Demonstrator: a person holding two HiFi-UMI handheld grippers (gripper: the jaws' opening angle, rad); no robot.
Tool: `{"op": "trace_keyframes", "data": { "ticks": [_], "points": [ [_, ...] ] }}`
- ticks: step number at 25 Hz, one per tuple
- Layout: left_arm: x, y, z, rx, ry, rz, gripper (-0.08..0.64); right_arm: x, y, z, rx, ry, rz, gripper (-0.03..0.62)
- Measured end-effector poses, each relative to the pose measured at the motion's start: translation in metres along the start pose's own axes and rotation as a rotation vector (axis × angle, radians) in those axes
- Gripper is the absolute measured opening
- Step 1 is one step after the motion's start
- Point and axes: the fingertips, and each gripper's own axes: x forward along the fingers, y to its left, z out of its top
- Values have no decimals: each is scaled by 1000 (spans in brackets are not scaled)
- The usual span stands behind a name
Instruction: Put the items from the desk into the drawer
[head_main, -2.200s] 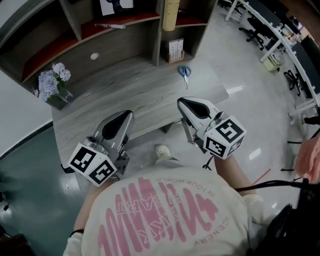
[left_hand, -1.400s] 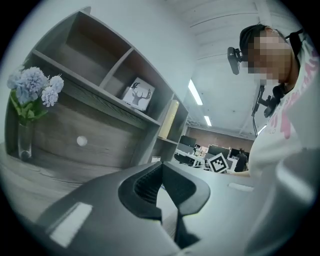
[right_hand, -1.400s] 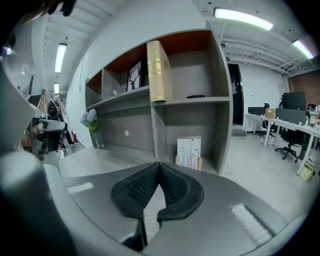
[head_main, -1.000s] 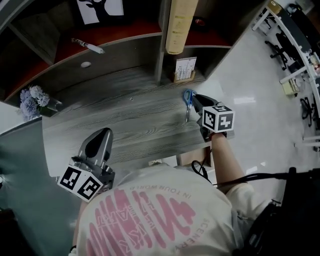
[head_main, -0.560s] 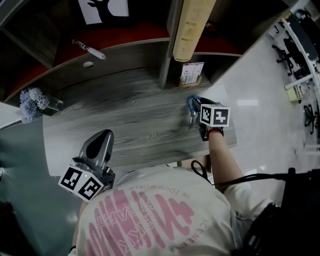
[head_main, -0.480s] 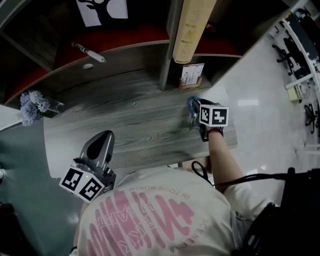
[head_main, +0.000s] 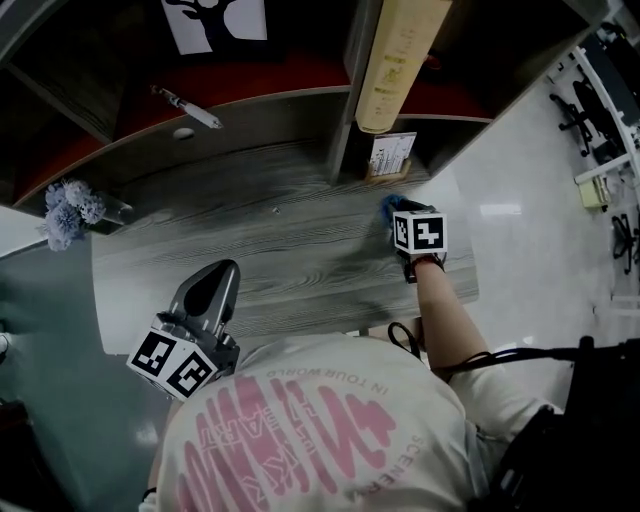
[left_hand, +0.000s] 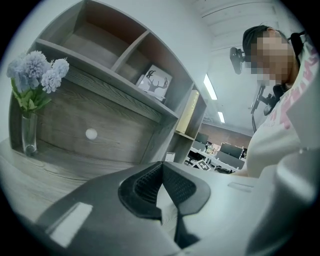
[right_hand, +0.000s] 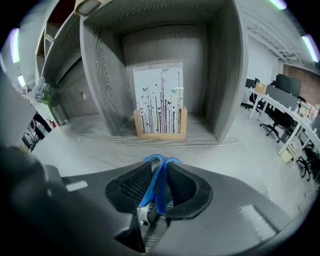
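Blue-handled scissors (right_hand: 156, 185) lie on the grey wooden desk (head_main: 270, 250) near its far right corner, and their handles are pinched between the pads of my right gripper (right_hand: 156, 192). In the head view only a bit of blue handle (head_main: 388, 207) shows ahead of the right gripper (head_main: 400, 214), whose marker cube covers the rest. My left gripper (head_main: 222, 272) hovers at the desk's near edge, close to my body. Its jaws (left_hand: 161, 172) are shut with nothing between them.
A card holder with a printed card (right_hand: 159, 107) stands in the shelf niche just beyond the scissors. A glass vase of pale flowers (head_main: 70, 208) is at the desk's left end. A pen (head_main: 190, 107) lies on the shelf, above a white knob (head_main: 182, 133). A yellow roll (head_main: 395, 60) leans on the divider.
My right gripper went from near my body out to the scissors at the desk's far right and shut on their handles. The left gripper stayed near the desk's front edge.
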Motion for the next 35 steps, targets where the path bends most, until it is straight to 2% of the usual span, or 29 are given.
{"op": "trace_keyframes", "data": {
  "ticks": [4, 11, 16, 20, 29, 35],
  "points": [
    [2, -1, 2, 7, 4, -11, 20, -6, 3, 0, 3, -15, 14, 86],
    [-1, -4, -2, 3, 7, -33, 20, -34, 19, 4, -32, -144, 36, 80],
    [-4, -10, -1, 23, 3, -91, 20, -63, 32, 14, -34, -247, 28, 77],
    [-5, -18, 4, 41, -5, -168, 20, -98, 47, 27, -27, -354, 6, 75],
    [-39, -43, 16, 84, 3, -298, 20, -199, 110, 39, -37, -571, 20, 74],
    [-75, -48, 11, 83, -1, -349, 20, -264, 170, 38, -77, -685, 54, 74]
  ]
}}
